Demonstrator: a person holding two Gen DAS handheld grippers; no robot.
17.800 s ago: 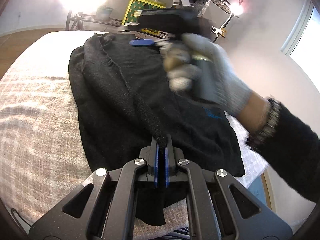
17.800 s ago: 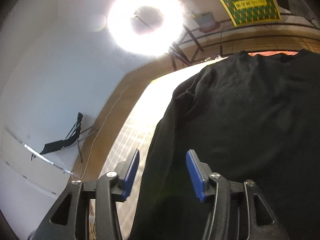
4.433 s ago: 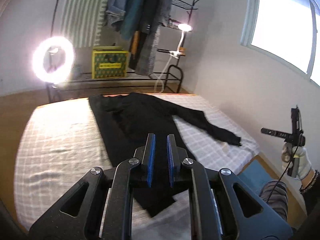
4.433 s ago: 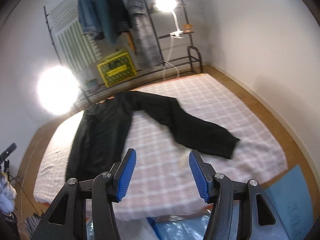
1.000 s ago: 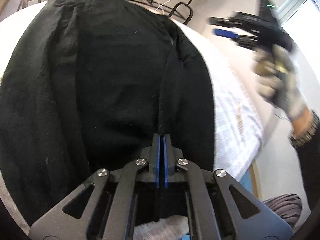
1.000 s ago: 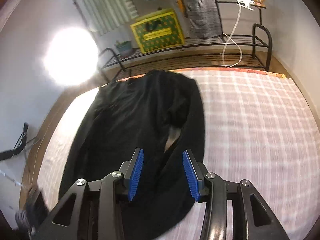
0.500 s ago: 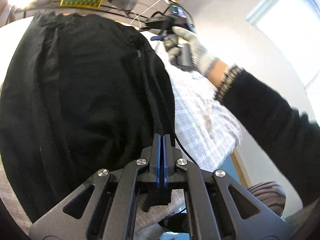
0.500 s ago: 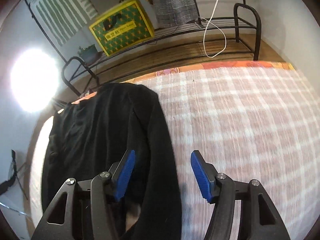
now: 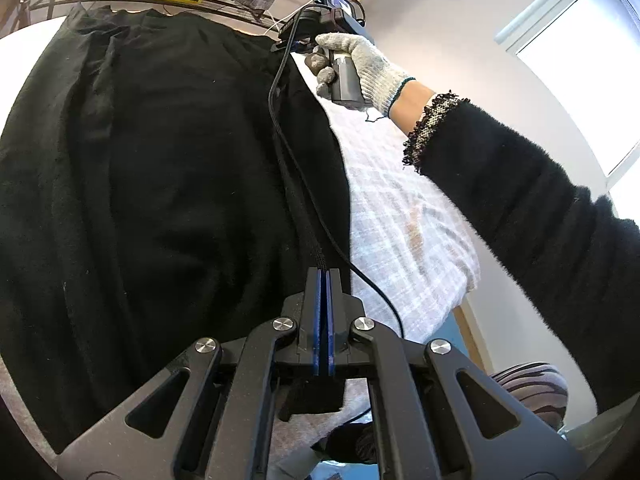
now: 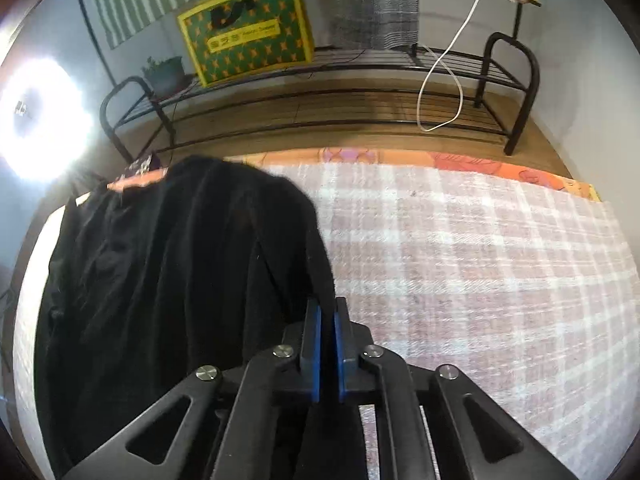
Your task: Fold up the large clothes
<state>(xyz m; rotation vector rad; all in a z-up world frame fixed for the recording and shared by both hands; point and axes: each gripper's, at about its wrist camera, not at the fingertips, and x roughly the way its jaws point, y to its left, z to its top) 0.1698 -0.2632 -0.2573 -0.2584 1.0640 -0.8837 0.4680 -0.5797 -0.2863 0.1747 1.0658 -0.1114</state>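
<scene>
1. Black garment [image 9: 168, 184] spread across frame left, on checked bed [image 10: 480, 264].
2. Left gripper [image 9: 323, 280] clamped on its lower edge.
3. Right gripper [image 10: 327, 320] pinched onto upper edge, likely for lifting both ends together.

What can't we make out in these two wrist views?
- Left wrist view: the right gripper's fingertips, hidden behind its own body and the gloved hand.
- Right wrist view: the black garment's near hem, covered by the gripper frame.
- Left wrist view: the garment's lower edge, behind the left gripper.
- Both: the bed's full extent, cut off.
</scene>
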